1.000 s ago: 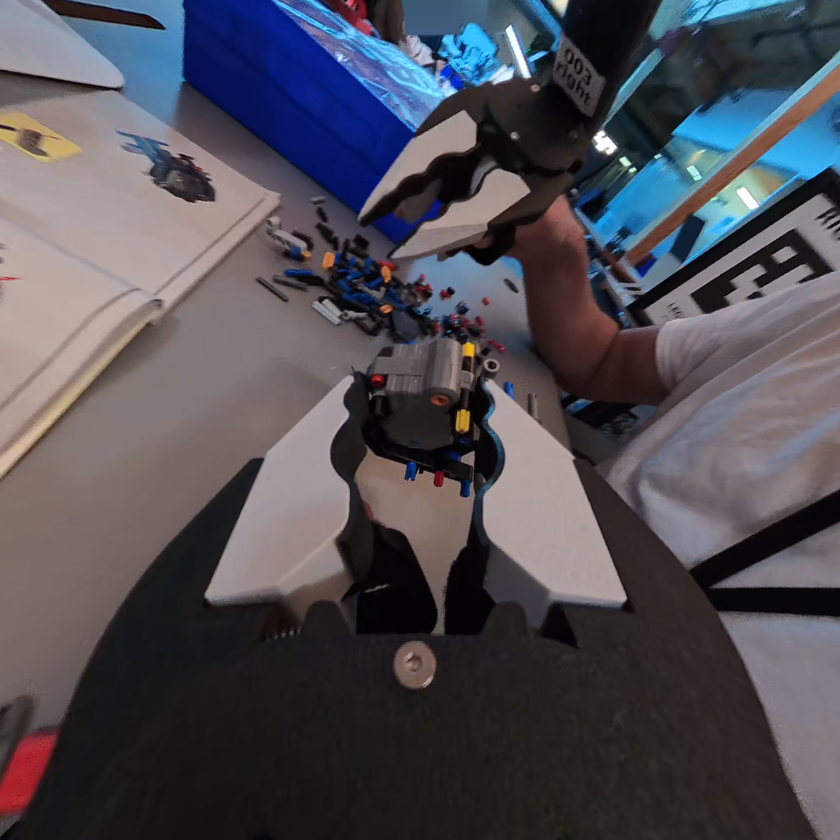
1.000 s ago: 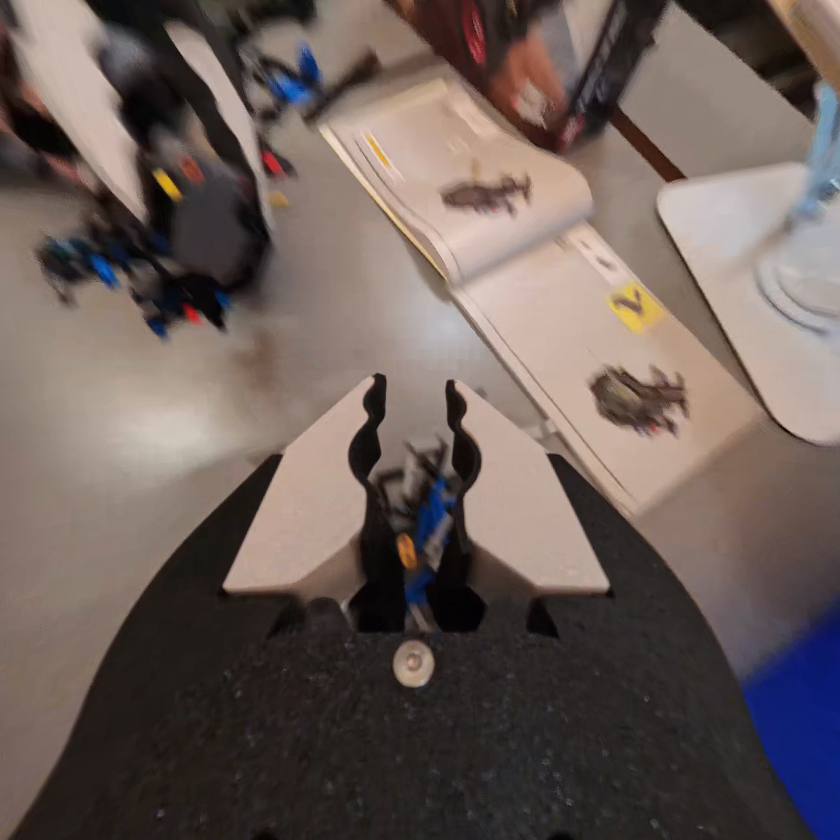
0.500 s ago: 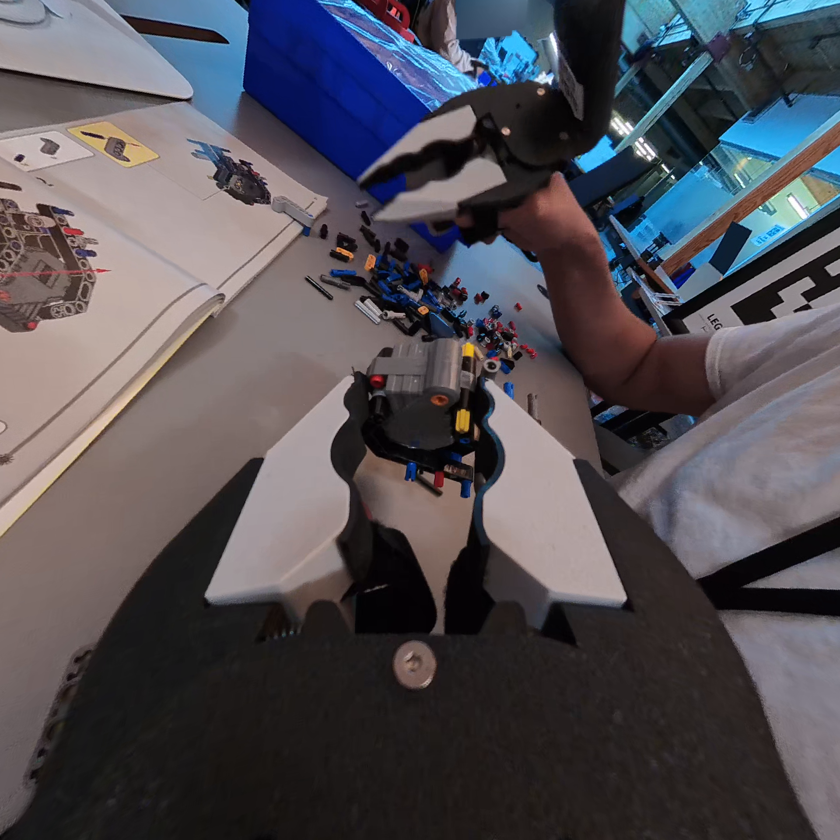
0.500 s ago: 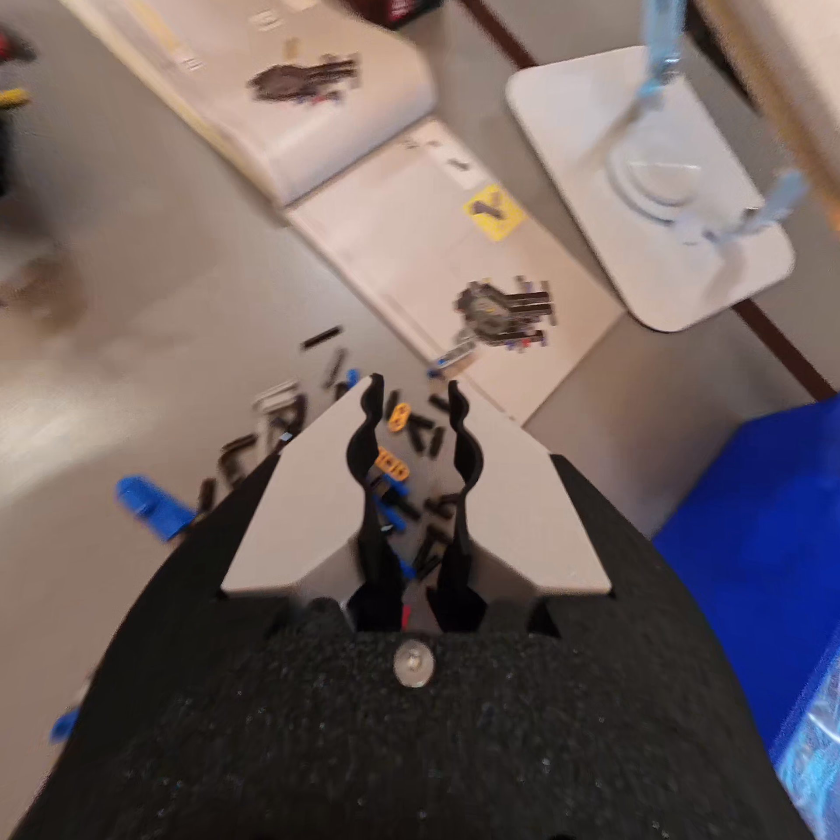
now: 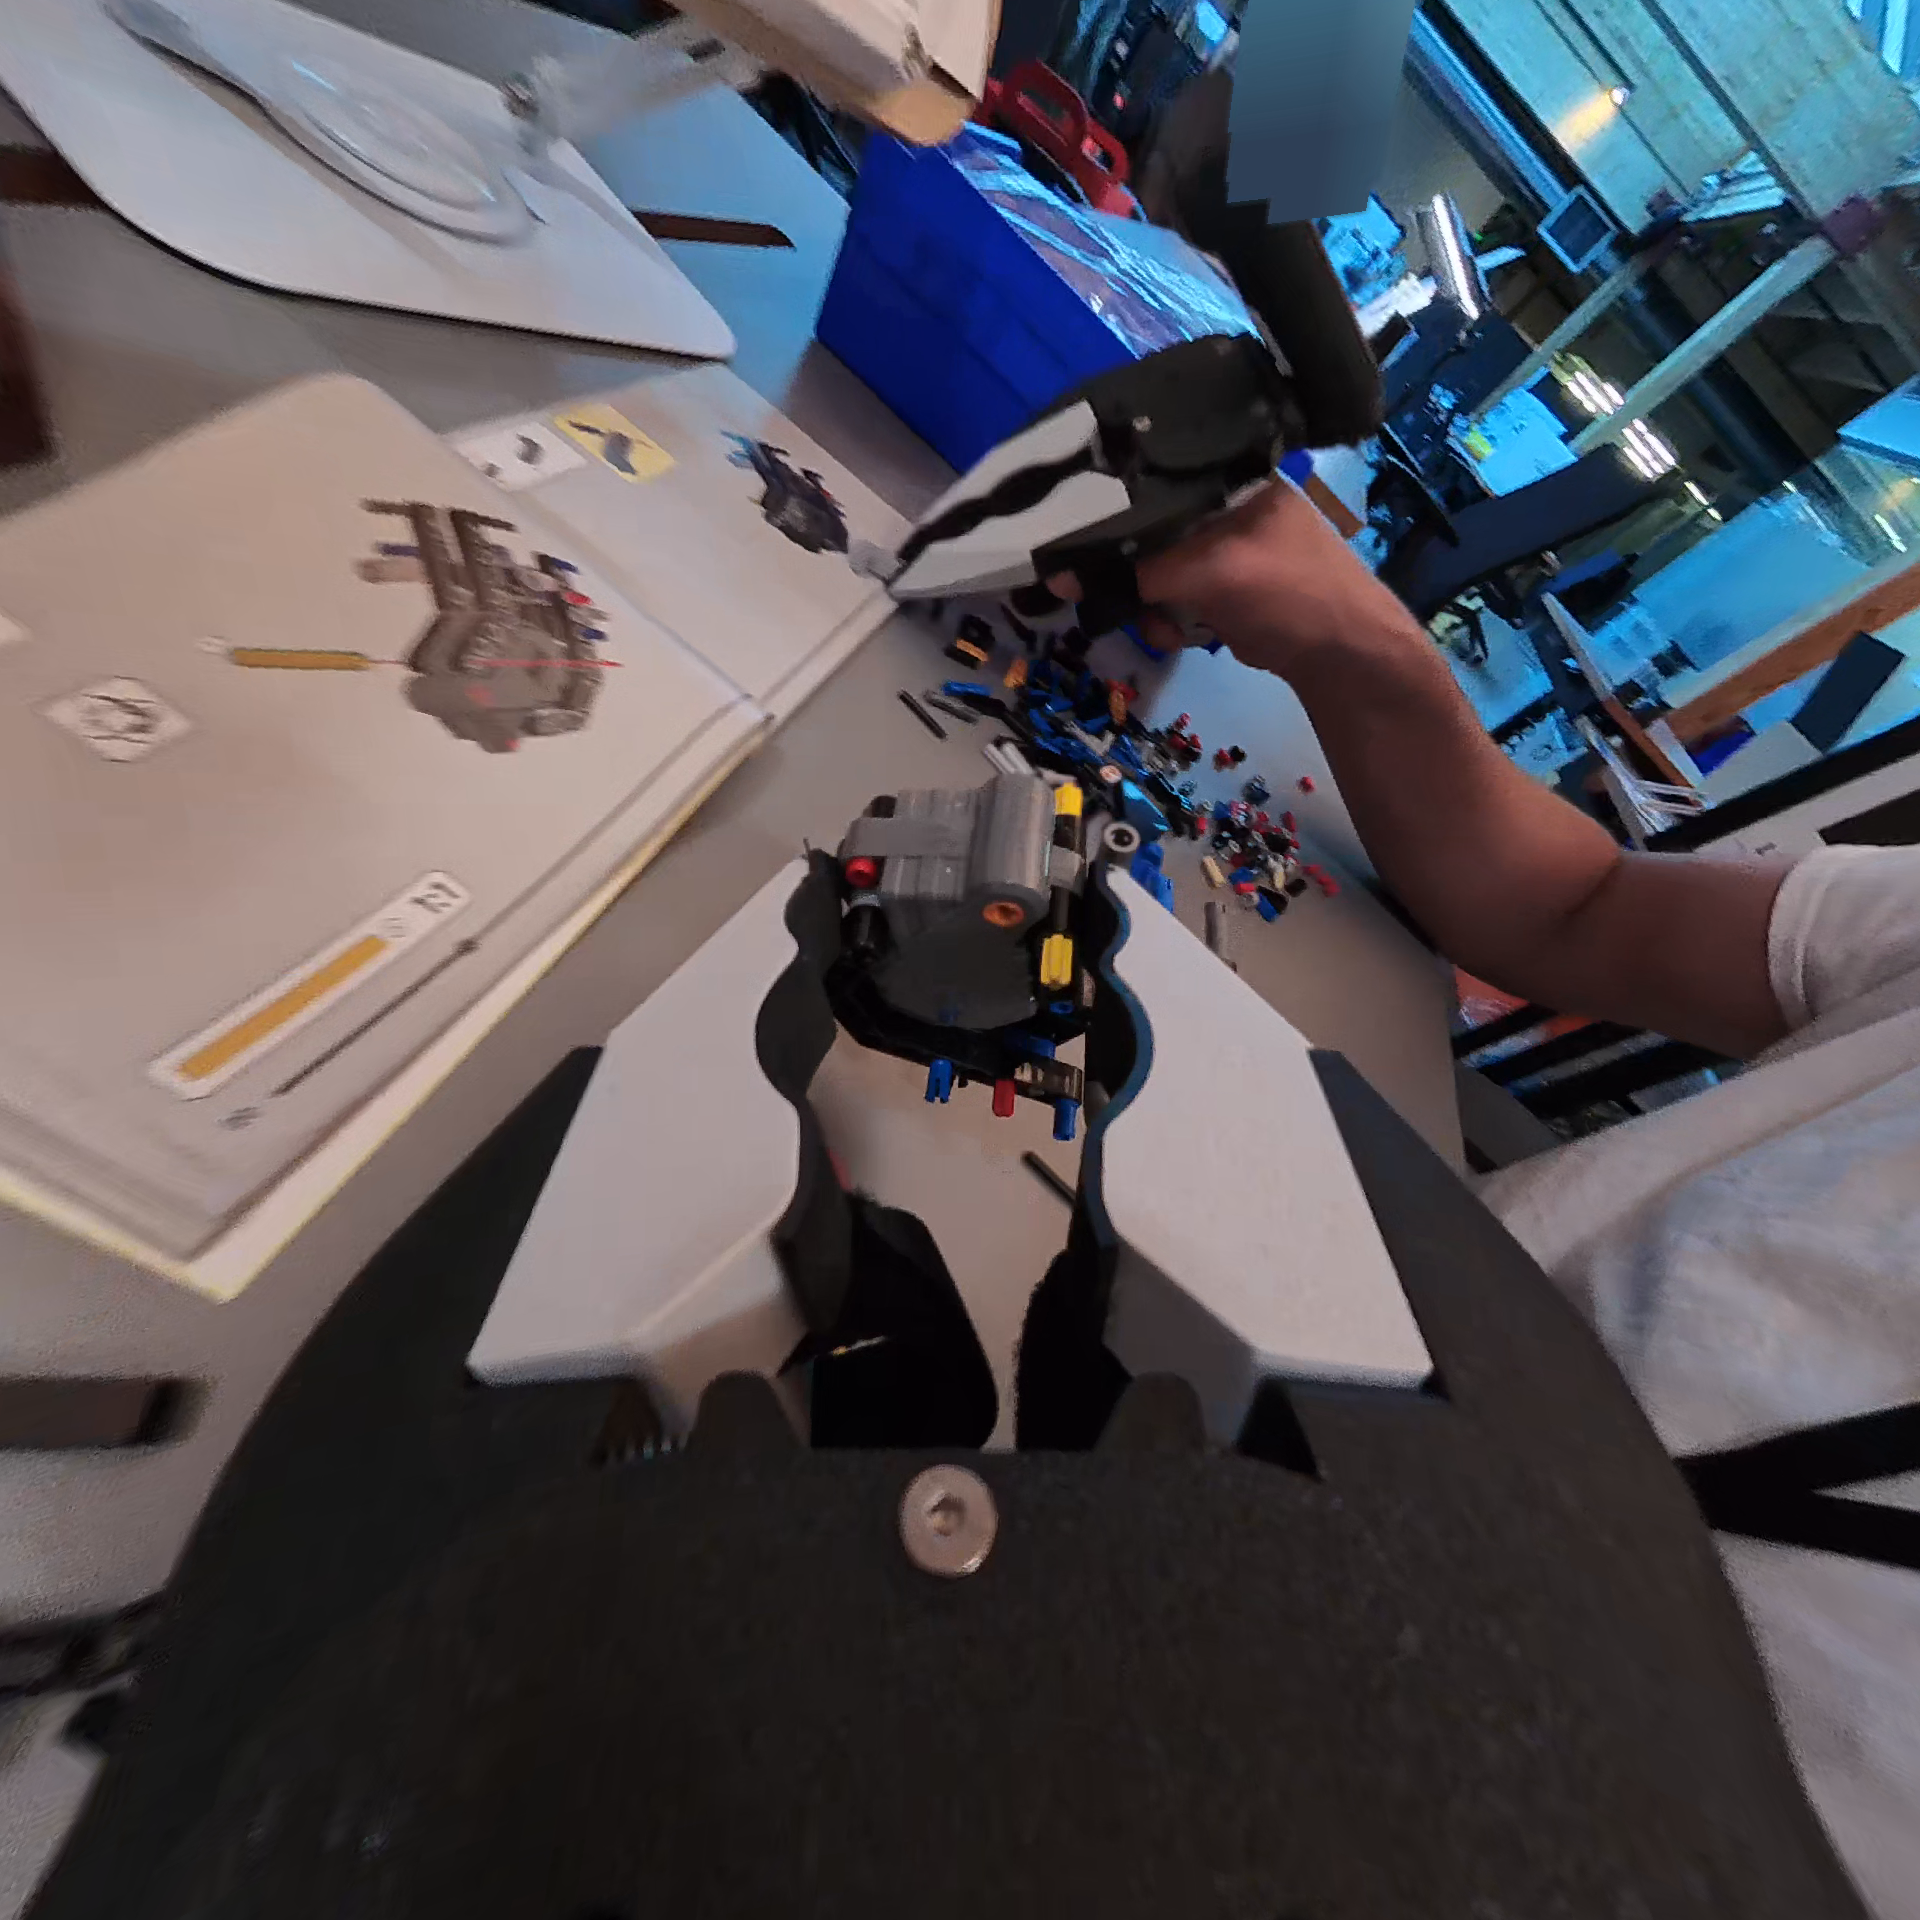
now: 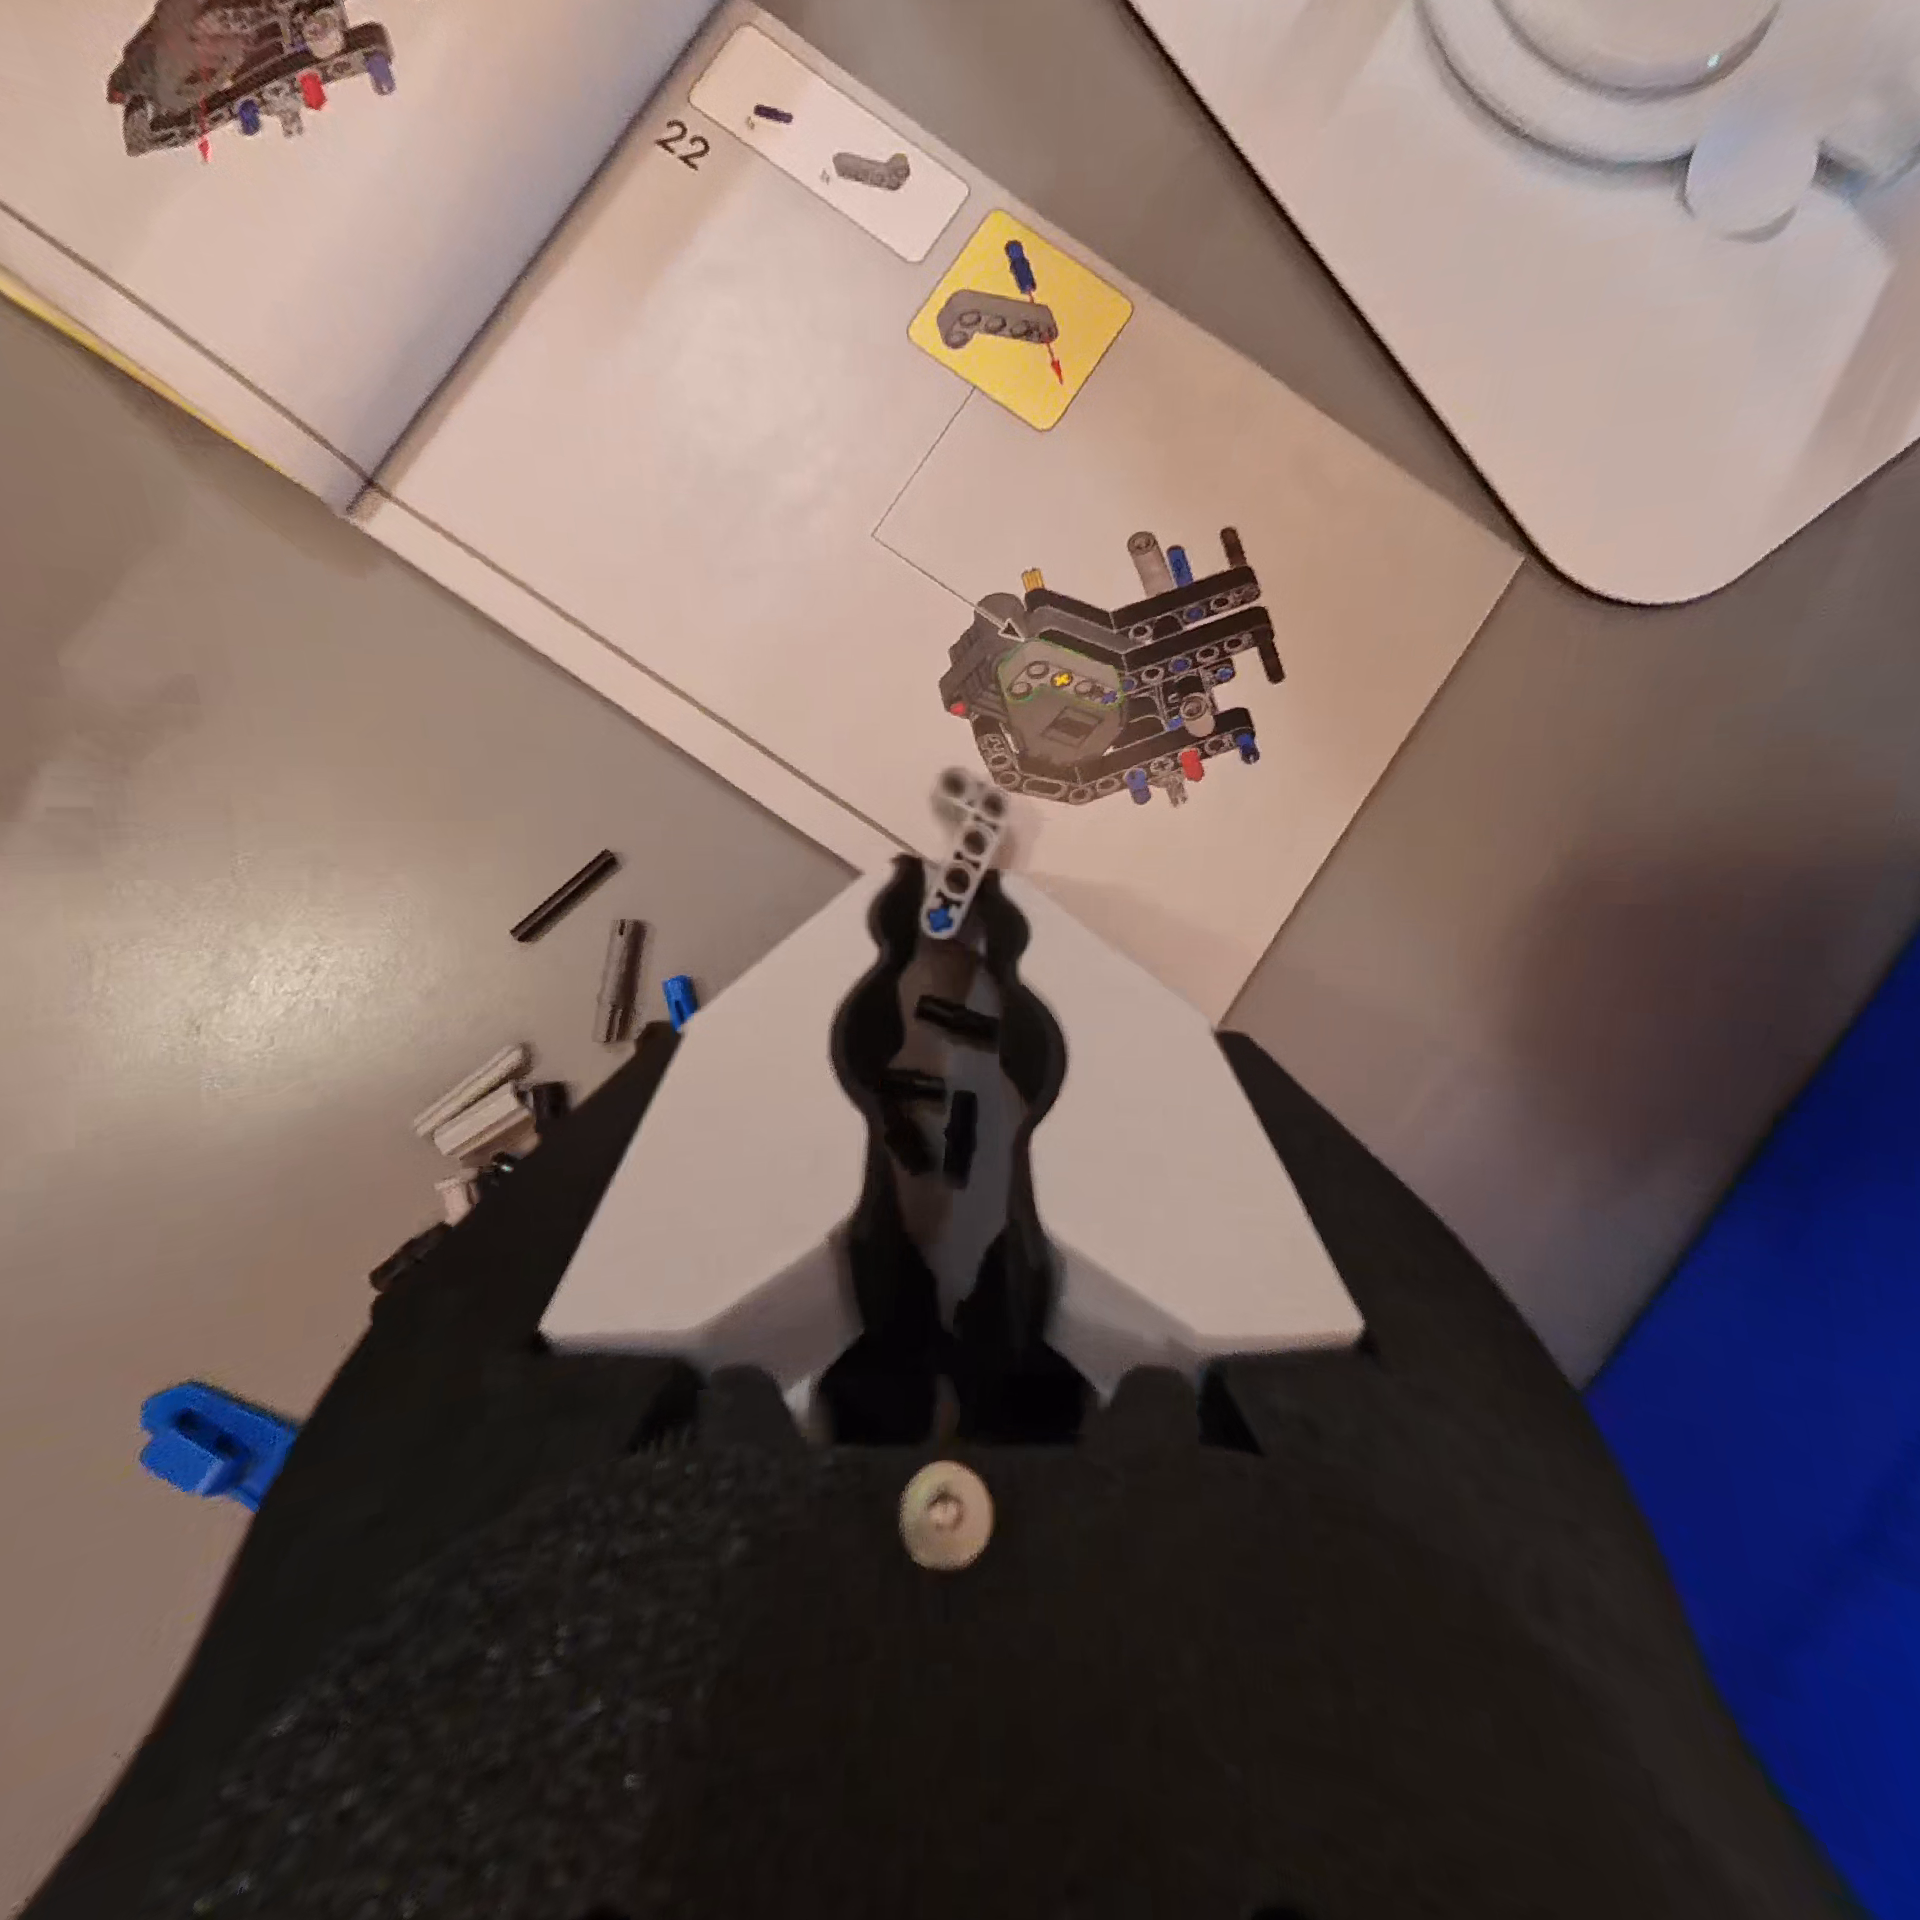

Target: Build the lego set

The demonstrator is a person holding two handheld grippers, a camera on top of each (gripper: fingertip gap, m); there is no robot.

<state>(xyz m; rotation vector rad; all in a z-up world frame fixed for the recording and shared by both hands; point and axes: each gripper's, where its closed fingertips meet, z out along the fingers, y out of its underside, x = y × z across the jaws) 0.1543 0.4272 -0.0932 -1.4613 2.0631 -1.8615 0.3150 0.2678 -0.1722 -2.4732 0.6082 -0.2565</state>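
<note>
My left gripper (image 5: 961, 883) is shut on a partly built grey and black lego assembly (image 5: 956, 925) with yellow, red and blue pins, held above the grey table (image 5: 727, 831). My right gripper (image 6: 948, 883) is shut on a small light grey angled beam (image 6: 968, 831) with a blue pin at its lower end, at the edge of the open instruction booklet (image 6: 727, 468). In the left wrist view the right gripper (image 5: 904, 566) hangs low over the booklet's corner, the beam (image 5: 873, 561) at its tip. A pile of loose pieces (image 5: 1091, 717) lies beyond the assembly.
The booklet (image 5: 312, 727) covers the left of the table. A white stand base (image 6: 1558, 260) lies behind it, a blue bin (image 6: 1818, 1247) to the right. A black axle (image 6: 564, 896), grey pin (image 6: 620, 980) and blue piece (image 6: 208, 1449) lie beside my right gripper. My hands' fingertips stand some 25 cm from each other.
My right gripper came down from high over the pile to the booklet's edge and closed on the grey beam. My left gripper kept hold of the assembly.
</note>
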